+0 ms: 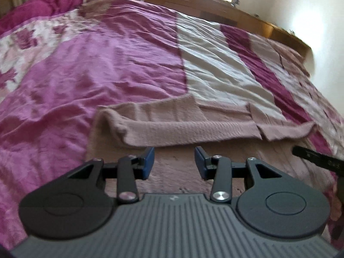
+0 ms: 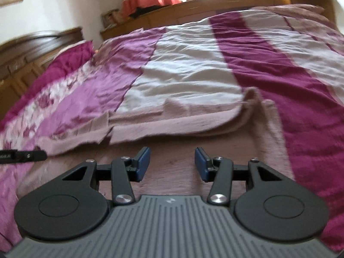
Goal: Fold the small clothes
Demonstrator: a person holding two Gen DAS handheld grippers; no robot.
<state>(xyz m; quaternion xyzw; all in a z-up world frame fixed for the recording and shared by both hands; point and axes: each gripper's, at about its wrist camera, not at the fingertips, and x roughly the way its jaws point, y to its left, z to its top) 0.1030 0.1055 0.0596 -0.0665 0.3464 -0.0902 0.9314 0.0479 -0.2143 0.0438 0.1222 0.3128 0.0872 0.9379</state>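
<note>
Dusty-pink knit garment (image 1: 189, 129) spread flat mid-bedspread (image 1: 107, 64), far edge doubled toward the near side, likely a first fold. Just short of that fold: left gripper (image 1: 174, 161), right gripper (image 2: 172, 161), jaws apart, empty.

So the knit garment (image 1: 189, 129) lies flat on the bed, right in front of and under the left claw (image 1: 174, 161), with its folded-over edge just ahead of the fingertips. The right claw (image 2: 172, 163) sits over the same garment (image 2: 172, 126), fold ahead of it too. Bedspread (image 1: 107, 64) stretches out beyond, pillow (image 1: 43, 6) far left of the left claw, wooden headboard (image 1: 193, 2) behind everything.
</note>
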